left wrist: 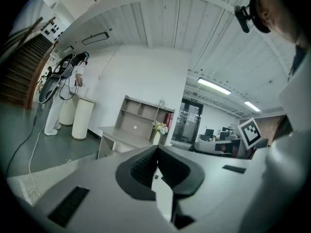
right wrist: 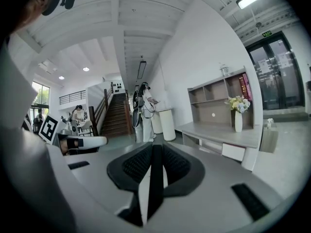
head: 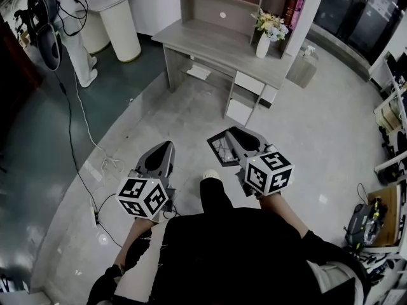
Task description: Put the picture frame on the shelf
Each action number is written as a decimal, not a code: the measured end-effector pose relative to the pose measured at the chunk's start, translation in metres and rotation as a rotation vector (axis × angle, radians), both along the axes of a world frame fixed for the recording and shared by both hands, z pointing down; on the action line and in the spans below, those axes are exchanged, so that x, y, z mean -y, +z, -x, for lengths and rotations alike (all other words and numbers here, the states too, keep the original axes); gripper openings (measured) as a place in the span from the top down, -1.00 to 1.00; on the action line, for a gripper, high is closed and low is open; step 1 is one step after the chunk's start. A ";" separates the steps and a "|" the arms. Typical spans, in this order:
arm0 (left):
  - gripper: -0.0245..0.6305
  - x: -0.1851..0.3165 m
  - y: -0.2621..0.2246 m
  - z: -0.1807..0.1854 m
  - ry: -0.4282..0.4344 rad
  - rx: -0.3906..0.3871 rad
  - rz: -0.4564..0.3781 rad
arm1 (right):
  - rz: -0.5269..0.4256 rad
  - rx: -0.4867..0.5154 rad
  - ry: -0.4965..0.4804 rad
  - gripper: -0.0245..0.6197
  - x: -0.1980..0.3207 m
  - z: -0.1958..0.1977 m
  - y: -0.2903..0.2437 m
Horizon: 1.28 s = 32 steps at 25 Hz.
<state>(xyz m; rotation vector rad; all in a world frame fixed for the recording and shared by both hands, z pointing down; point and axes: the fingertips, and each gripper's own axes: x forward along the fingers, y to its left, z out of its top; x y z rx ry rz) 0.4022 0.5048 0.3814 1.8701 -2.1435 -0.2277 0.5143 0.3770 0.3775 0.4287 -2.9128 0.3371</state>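
My left gripper (left wrist: 156, 152) has its two fingers brought together. The ribbed black pads (left wrist: 142, 168) meet at the tips, and I see nothing caught between them. In the head view it sits low on the left, pointing out over the pale tiled floor (head: 191, 113).

My right gripper (right wrist: 156, 152) is clamped on the picture frame (right wrist: 155, 178). In the right gripper view the frame shows edge-on as a thin dark strip standing upright in the gap. A ribbed pad (right wrist: 135, 165) presses on each side of it, so the fingers are only as far apart as the frame is thick. From the head camera the frame is a dark-edged rectangle at the front of that gripper, held in the air above the floor. It is well short of the furniture and just right of the left gripper's nose.

The desk (head: 216, 46) stands ahead, well apart from both grippers. The shelf unit (head: 191, 8) is mounted along its back edge. Its open compartments look mostly bare, though red books (head: 292, 10) stand at the right end. A white vase of flowers (head: 263, 43) stands on the desktop towards the right, just in front of the shelf unit.

Off to the far left a person in white clothing (head: 79, 37) stands beside a white cylindrical pedestal (head: 121, 24). A thin cable (head: 76, 126) trails across the floor from there.
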 end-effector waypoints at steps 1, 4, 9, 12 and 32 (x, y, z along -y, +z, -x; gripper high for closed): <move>0.89 0.004 0.002 0.003 0.000 -0.006 0.003 | -0.004 -0.005 -0.004 0.70 0.003 0.004 0.000; 0.89 0.022 0.005 0.012 0.005 -0.001 0.007 | -0.007 -0.006 -0.007 0.70 0.020 0.014 0.004; 0.89 0.054 0.006 0.037 -0.020 0.009 0.016 | 0.048 0.031 -0.003 0.70 0.064 0.040 0.008; 0.89 0.079 0.002 0.053 -0.031 -0.005 0.015 | 0.031 0.042 -0.026 0.70 0.087 0.059 -0.001; 0.89 0.225 -0.008 0.116 -0.069 0.005 -0.014 | 0.026 0.079 -0.044 0.70 0.241 0.122 -0.006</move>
